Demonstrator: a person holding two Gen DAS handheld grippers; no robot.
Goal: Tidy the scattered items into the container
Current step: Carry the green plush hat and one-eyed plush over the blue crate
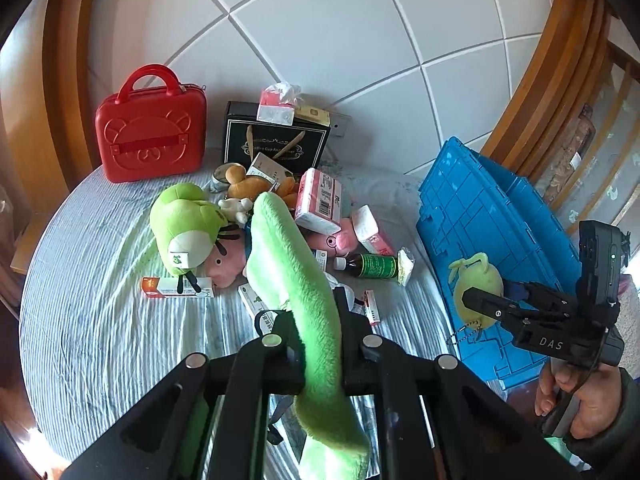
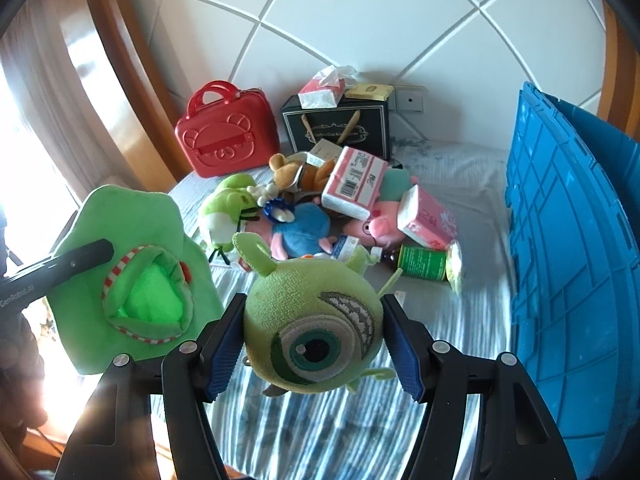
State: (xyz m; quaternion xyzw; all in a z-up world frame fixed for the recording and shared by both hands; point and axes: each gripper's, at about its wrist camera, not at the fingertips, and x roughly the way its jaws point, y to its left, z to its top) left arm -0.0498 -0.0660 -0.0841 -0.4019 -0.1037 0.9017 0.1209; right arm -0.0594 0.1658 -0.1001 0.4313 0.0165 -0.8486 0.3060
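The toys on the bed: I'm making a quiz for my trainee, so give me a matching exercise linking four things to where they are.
Things:
1. one-eyed green plush
2. flat green plush
3. red case
4. green-labelled bottle

Places:
A. lying on the bedsheet beside the blue crate
B. pinched in the left gripper
C. standing against the wall
D. clamped in the right gripper

Pairs: 1-D, 2-B, 3-C, 4-A

Home bedroom. Bed with blue-white striped crinkled sheet (image 2: pixel 352 420) stood against white padded quilted headboard wall (image 1: pixel 320 20). Curved varnished wooden frame (image 1: pixel 576 60) flanked it. Soft plush toys (image 2: pixel 304 224), pink tissue packs (image 2: pixel 352 184), red plastic bear-embossed child's case (image 1: pixel 150 136) lay on bed. Sunlit curtained window (image 2: pixel 36 80) at side.
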